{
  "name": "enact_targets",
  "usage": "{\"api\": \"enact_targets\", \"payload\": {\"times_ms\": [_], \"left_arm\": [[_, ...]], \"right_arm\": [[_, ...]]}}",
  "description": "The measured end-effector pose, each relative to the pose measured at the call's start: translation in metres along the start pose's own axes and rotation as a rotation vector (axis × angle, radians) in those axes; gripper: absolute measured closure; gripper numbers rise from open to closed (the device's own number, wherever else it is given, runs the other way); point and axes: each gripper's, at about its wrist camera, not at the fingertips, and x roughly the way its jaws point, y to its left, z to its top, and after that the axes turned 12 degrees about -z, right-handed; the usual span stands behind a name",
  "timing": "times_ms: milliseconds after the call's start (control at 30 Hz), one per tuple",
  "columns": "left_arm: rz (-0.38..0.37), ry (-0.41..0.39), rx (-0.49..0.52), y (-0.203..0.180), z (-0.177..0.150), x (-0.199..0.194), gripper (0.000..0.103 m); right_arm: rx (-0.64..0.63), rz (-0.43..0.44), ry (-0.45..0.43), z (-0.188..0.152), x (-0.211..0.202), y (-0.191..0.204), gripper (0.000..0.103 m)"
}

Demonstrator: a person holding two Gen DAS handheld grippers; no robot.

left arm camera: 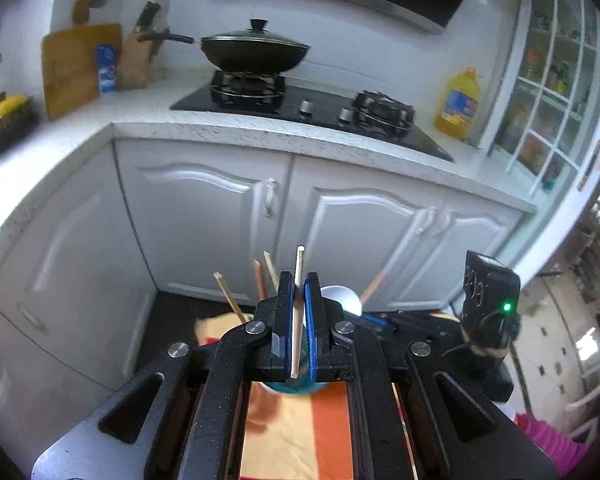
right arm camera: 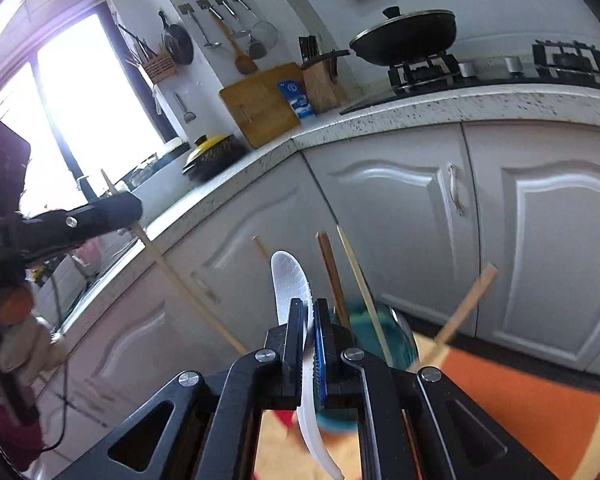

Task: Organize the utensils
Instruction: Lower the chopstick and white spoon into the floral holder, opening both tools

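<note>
One chopstick [left arm camera: 299,304] pinched in left jaws, one white spoon [right arm camera: 292,284] in right, four chopsticks [right arm camera: 332,276] in teal cup [right arm camera: 396,340]

Pale wooden chopstick [left arm camera: 299,312] between blue-padded black fingers [left arm camera: 286,320], white dimpled rice paddle [right arm camera: 290,280], teal cup [right arm camera: 380,332], orange and yellow striped cloth [left arm camera: 300,432], white speckled surface [right arm camera: 480,100], white cabinets [left arm camera: 204,216], yellow oil bottle [left arm camera: 458,104].

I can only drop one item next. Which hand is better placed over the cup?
Probably the left. Its gripper holds a chopstick upright directly above the teal cup. The right gripper grips a white spoon beside the cup.
</note>
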Motion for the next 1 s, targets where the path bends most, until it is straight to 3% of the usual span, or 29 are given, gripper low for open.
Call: {"api": "enact_targets", "payload": {"times_ms": [133,400,600,967,1000], "left_arm": [[0.058,0.01,-0.005,0.015,-0.008,0.026,0.099],[0.069,0.066,-0.071,0.037,-0.029,0.064,0.099],[0.068,0.078,-0.055,0.029,-0.038,0.074,0.099],[0.087,0.129,-0.103,0.033,-0.058,0.096,0.099],[0.088,0.131,-0.109,0.034,-0.06,0.098,0.098]], "right_arm": [[-0.006,-0.026,-0.011,-0.001,0.032,-0.003,0.098],[0.014,-0.042,-0.036,-0.018,0.058,-0.021,0.098],[-0.009,-0.05,-0.013,-0.029,0.054,-0.023,0.098],[-0.052,-0.166,0.097,-0.06,0.027,-0.035,0.098],[-0.049,-0.17,0.1,-0.061,0.023,-0.037,0.094]]}}
